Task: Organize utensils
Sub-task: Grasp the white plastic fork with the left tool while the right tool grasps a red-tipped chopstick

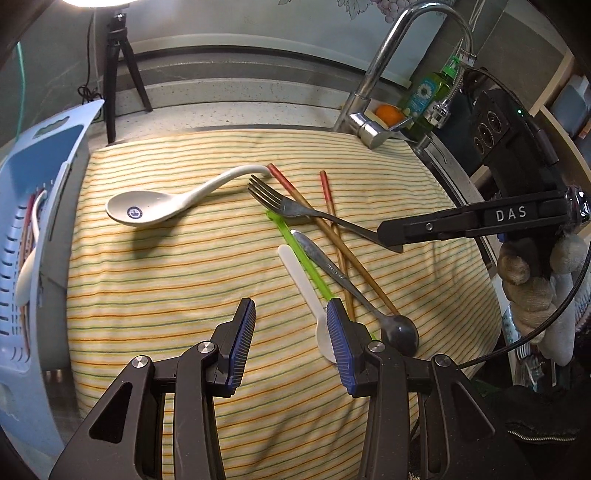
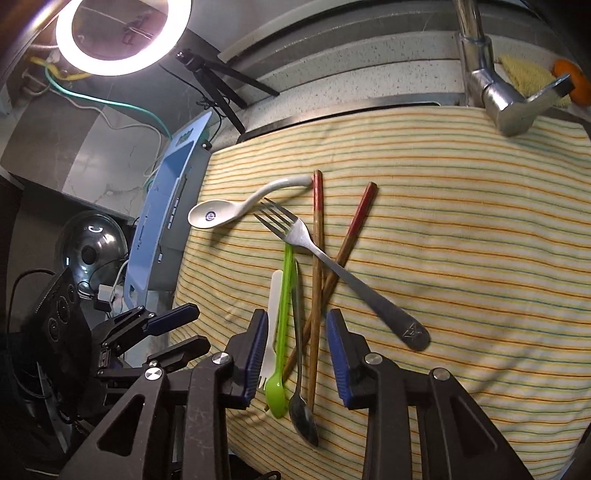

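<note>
Both your grippers, left [image 1: 291, 341] and right [image 2: 297, 354], jaws apart, gripping nothing, above utensils on striped cloth [image 1: 184, 288].

I'm seeing a chrome faucet [image 1: 384, 66] arching over the striped cloth [image 1: 184, 295], an orange [image 1: 388, 113] sitting beside a green dish soap bottle [image 1: 424, 99], a ring light [image 2: 123, 35] glowing above its black tripod [image 1: 120, 70], and a yellow sponge [image 2: 524, 75] lying behind the faucet.
</note>
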